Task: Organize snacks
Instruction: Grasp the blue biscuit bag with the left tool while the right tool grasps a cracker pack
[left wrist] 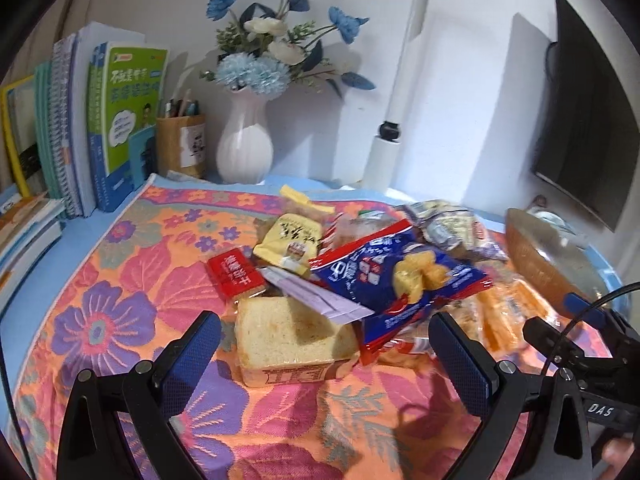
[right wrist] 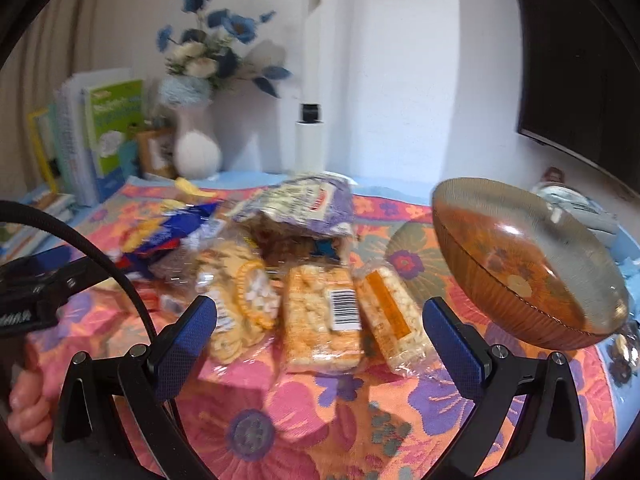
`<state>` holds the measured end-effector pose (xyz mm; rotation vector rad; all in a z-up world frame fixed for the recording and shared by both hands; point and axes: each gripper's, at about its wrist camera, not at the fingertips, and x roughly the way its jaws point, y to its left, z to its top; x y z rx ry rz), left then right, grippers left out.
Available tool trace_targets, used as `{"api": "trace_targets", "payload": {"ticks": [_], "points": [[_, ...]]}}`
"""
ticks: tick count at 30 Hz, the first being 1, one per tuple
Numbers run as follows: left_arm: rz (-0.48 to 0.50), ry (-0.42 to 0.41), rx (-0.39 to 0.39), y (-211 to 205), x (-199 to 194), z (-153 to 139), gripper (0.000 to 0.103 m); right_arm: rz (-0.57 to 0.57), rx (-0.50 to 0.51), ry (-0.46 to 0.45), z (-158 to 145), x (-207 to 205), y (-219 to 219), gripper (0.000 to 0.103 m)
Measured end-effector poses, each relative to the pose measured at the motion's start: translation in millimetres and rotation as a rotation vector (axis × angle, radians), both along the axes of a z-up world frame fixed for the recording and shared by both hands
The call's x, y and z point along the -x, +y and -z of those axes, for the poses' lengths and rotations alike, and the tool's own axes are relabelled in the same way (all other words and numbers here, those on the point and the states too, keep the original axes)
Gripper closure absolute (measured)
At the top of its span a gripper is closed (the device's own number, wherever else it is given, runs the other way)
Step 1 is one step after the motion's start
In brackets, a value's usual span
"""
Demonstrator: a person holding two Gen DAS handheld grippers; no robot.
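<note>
A heap of snack packets lies on a flowered cloth [left wrist: 120, 280]. In the left wrist view a wrapped bread slice [left wrist: 292, 336] lies nearest, with a red biscuit packet [left wrist: 234, 274], a yellow packet [left wrist: 290, 242] and a blue chips bag [left wrist: 400, 280] behind it. My left gripper [left wrist: 324, 354] is open and empty just in front of the bread. In the right wrist view several clear packs of rice crackers [right wrist: 320, 320] lie in front, with a purple-white bag [right wrist: 304, 204] behind. My right gripper [right wrist: 320, 340] is open and empty around them. A wooden bowl [right wrist: 520, 264] stands tilted at the right.
Books [left wrist: 108, 128], a pen holder [left wrist: 182, 144], a white vase of blue flowers [left wrist: 244, 140] and a white lamp post [left wrist: 396, 120] line the back wall. A dark monitor [left wrist: 580, 120] hangs at the right. The right gripper shows in the left wrist view [left wrist: 580, 344].
</note>
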<state>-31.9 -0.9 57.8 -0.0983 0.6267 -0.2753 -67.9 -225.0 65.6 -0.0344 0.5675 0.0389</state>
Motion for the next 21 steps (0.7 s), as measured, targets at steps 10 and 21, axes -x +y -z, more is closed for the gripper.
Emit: {"api": "trace_targets", "payload": {"ticks": [10,21], "points": [[0.239,0.086,-0.070,-43.9,-21.4,-29.1,0.009,-0.061,-0.062,0.123,-19.3,8.0,-40.1,0.005],[0.222,0.144,-0.130,-82.3,-46.9,-16.4,0.012,0.007,-0.079,0.276,12.5,-18.0,-64.1,0.027]]}}
